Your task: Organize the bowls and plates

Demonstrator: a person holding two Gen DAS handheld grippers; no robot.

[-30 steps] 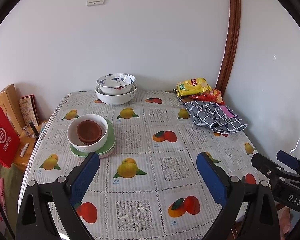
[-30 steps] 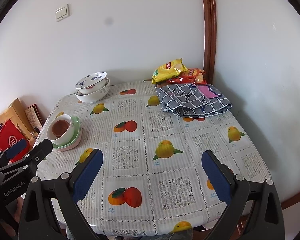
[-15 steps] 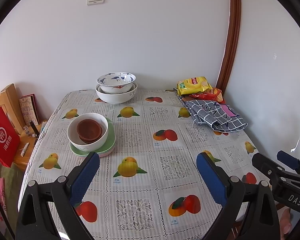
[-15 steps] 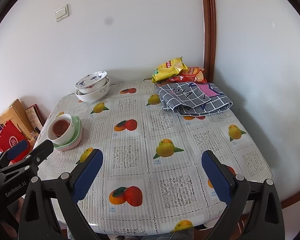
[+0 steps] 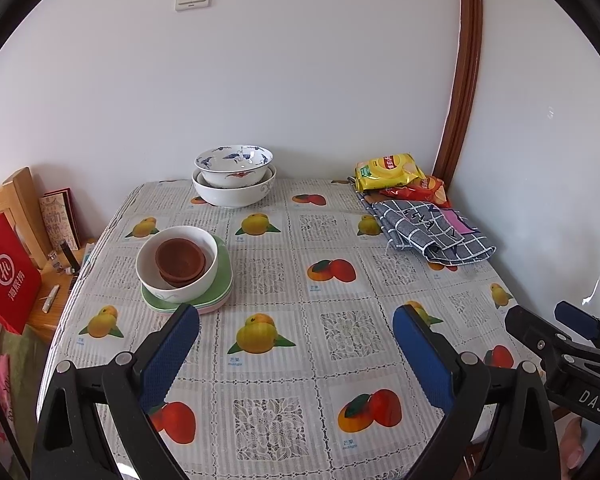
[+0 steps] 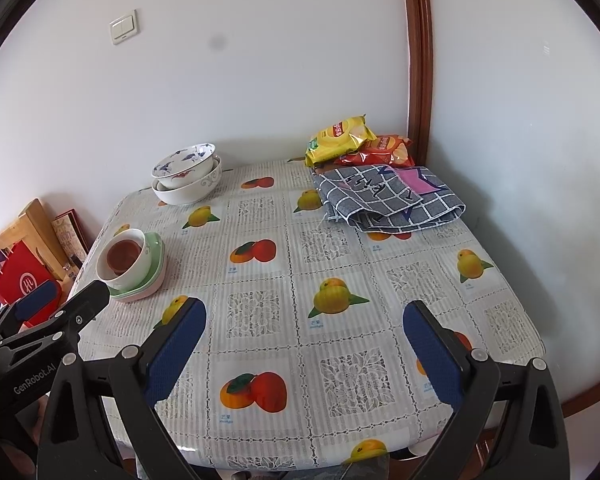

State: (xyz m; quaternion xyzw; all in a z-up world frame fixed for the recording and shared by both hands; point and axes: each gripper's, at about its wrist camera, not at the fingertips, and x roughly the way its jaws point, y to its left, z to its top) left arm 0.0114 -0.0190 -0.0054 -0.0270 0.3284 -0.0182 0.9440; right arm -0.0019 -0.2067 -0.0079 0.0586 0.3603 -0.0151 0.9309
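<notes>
A white bowl (image 5: 180, 276) holding brown clay dishes (image 5: 180, 258) sits on stacked green and pink plates (image 5: 220, 280) at the table's left side. The same white bowl (image 6: 136, 268) shows in the right wrist view. At the far edge a blue-patterned bowl (image 5: 234, 166) rests inside a larger white bowl (image 5: 236, 194); the nested pair (image 6: 186, 178) also appears from the right. My left gripper (image 5: 296, 354) hovers open over the near table, empty. My right gripper (image 6: 304, 344) is open too, holding nothing, and shows as the right gripper (image 5: 572, 344) at the left view's edge.
Snack bags (image 5: 392, 170) and a folded checked cloth (image 5: 432, 230) lie at the back right corner by the wall. A red paper bag (image 5: 8, 280) and a wooden chair (image 5: 20, 196) stand left of the table. The fruit-print tablecloth (image 5: 332, 272) covers the table.
Both views have risen or pulled back very slightly; the dishes sit a touch lower in frame. Nothing on the table has moved and both grippers stay open.
</notes>
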